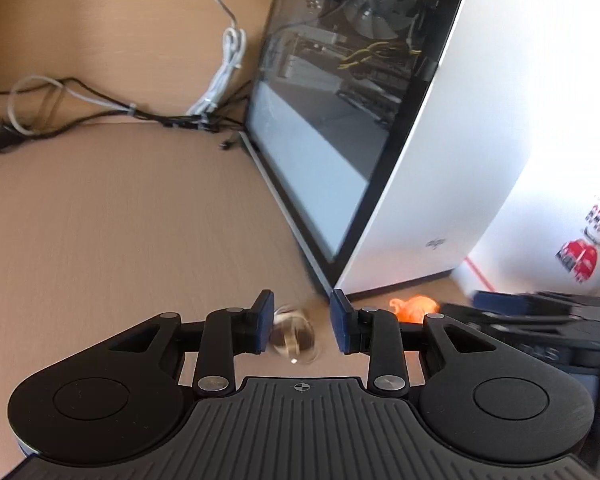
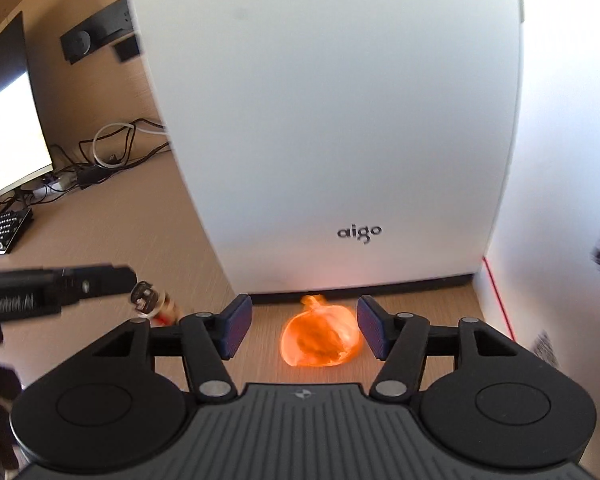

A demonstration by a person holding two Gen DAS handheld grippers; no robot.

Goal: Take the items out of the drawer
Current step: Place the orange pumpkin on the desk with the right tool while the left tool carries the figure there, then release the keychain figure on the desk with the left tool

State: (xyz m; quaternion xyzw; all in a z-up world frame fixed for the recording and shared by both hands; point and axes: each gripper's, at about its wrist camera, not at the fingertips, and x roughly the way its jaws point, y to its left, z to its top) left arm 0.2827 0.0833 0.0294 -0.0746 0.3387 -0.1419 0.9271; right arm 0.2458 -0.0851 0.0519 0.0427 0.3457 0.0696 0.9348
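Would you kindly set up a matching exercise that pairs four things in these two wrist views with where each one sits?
Things:
1. orange pouch
2. small jar
3. white computer case
4. keyboard

Places:
A. far left on the desk, below a monitor
B. between the open fingers of the left tool
C. standing upright just behind the pouch
D. between the open fingers of the right tool

Pairs: 1-D, 2-B, 3-C, 4-A
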